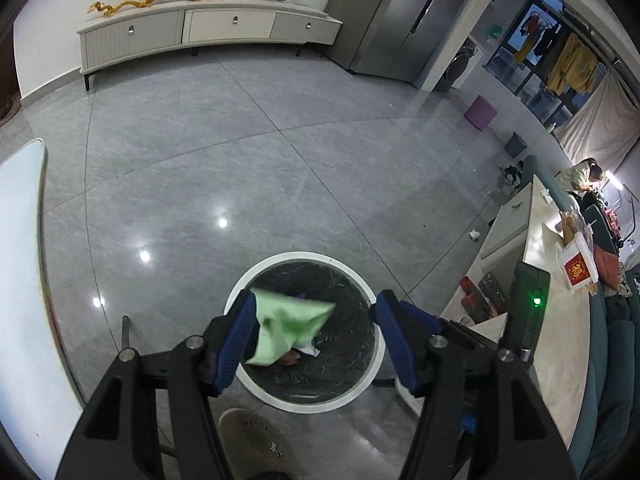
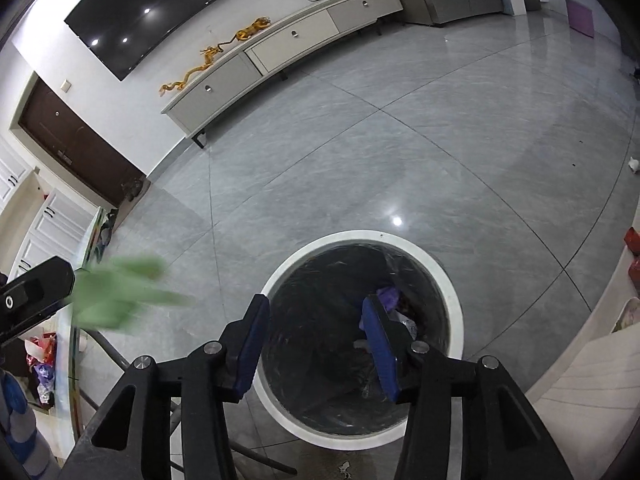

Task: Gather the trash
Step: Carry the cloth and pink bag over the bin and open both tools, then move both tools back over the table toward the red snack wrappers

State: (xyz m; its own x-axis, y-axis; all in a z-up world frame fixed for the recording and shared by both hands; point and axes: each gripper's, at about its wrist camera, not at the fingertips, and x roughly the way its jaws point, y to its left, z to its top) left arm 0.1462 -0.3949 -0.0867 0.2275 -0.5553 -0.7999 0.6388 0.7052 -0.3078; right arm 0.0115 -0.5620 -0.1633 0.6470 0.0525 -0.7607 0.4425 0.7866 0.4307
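Note:
A round white-rimmed trash bin with a black liner stands on the grey floor, also in the right wrist view. My left gripper is open above it. A light green piece of trash hangs between its fingers, touching the left blue pad and blurred, over the bin mouth. In the right wrist view the green trash shows as a blur at the left beside the other gripper's body. My right gripper is open and empty over the bin. Purple and other scraps lie inside.
A long white TV cabinet stands along the far wall, a grey fridge beside it. A table edge is at left, a counter with boxes at right. A small white scrap lies on the floor. A purple stool stands far right.

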